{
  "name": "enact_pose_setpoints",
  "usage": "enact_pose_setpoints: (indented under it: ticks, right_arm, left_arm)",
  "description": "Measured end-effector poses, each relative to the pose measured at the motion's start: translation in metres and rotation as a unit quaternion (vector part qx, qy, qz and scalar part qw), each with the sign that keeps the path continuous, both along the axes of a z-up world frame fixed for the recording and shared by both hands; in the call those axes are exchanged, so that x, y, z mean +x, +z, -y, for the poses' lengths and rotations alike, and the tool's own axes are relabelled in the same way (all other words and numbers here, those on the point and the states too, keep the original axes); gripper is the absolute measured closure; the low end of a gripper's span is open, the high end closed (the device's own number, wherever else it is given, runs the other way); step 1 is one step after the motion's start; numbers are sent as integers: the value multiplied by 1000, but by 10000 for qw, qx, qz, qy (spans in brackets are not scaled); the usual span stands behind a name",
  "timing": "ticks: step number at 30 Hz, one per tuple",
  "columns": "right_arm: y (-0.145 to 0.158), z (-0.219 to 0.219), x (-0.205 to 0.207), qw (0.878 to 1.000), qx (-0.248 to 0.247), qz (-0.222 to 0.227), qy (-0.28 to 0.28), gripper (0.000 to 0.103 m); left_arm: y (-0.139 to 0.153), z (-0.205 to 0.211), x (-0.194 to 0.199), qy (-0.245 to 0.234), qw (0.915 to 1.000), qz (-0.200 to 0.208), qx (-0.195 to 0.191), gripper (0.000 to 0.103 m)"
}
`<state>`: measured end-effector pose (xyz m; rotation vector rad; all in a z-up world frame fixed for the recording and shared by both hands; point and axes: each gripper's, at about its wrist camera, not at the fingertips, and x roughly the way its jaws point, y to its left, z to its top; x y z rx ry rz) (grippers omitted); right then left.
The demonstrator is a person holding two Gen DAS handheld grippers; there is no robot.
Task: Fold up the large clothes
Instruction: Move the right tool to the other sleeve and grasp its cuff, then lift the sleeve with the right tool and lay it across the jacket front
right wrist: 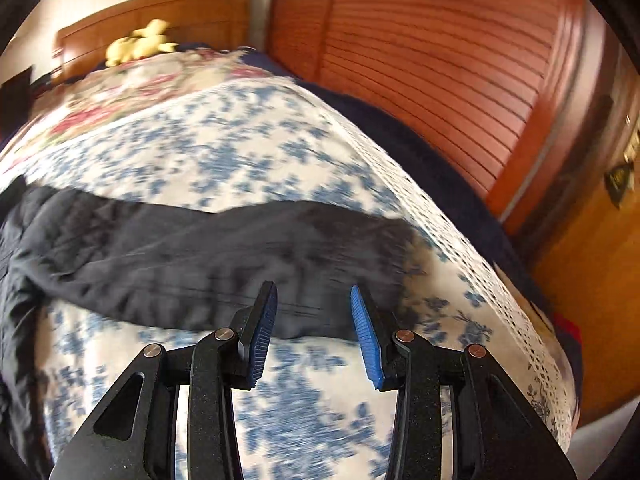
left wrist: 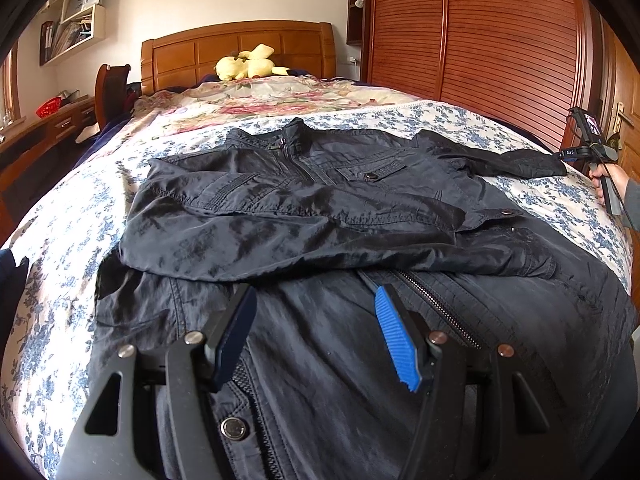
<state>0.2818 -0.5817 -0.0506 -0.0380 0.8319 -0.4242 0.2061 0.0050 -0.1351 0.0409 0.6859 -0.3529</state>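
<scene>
From the left wrist camera, a dark jacket (left wrist: 320, 200) lay spread front-up across a bed (left wrist: 72, 280) covered in a blue floral quilt, its collar toward the wooden headboard (left wrist: 240, 48). One sleeve was already folded across the chest, probably the first fold of the task. The other sleeve (left wrist: 508, 160) reached out flat toward the far right edge. The left gripper (left wrist: 316, 312) hovered over the jacket's lower front beside the zip, jaws open with nothing between them; it looked to be waiting near the hem. At the far right, a hand (left wrist: 606, 184) held the right gripper just past the cuff.

The right wrist camera, blurred by motion, showed what the first could not: the right gripper (right wrist: 314, 304) sat directly above the outstretched sleeve (right wrist: 200, 256) near its cuff, jaws parted and gripping nothing, apparently lined up to take that sleeve for the next fold. This view missed the jacket's body and the left gripper. A yellow plush toy (right wrist: 140, 42) rested by the headboard.
</scene>
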Motion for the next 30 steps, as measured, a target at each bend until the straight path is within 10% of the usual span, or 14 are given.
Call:
enact_pose_setpoints:
  ticks: [17, 21, 30]
  right_arm:
    - [-33, 38, 20, 9944, 753, -393, -632, 50]
    - [-31, 21, 22, 9962, 613, -477, -396, 85]
    - [57, -79, 20, 9979, 4, 283, 583, 91]
  left_arm:
    - [0, 3, 0, -80, 10000, -28, 21, 42]
    - [1, 4, -1, -120, 9999, -6, 66, 42]
    - [8, 0, -8, -191, 9998, 63, -43, 42]
